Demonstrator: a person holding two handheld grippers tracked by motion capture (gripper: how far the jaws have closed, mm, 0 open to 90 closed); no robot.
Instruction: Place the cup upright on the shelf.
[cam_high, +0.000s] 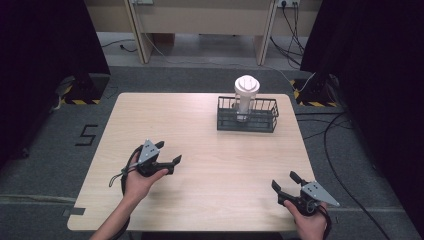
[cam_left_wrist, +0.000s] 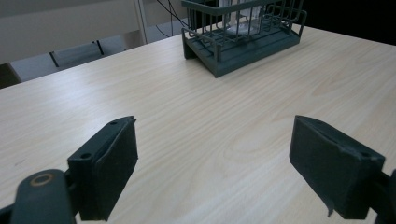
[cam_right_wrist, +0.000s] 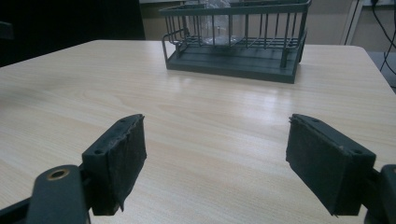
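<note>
A clear plastic cup with a white lid (cam_high: 246, 96) is seen standing upright in the dark wire basket (cam_high: 247, 121) at one o'clock on the pale wooden table (cam_high: 200, 145). The left gripper (cam_high: 169, 152) at eight o'clock and the right gripper (cam_high: 284, 181) at five o'clock are held with jaws spread wide, nothing between them, well apart from the basket.

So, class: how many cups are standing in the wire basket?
1. The lidded cup stands upright in the left half of the wire basket, at the table's far right.
</note>
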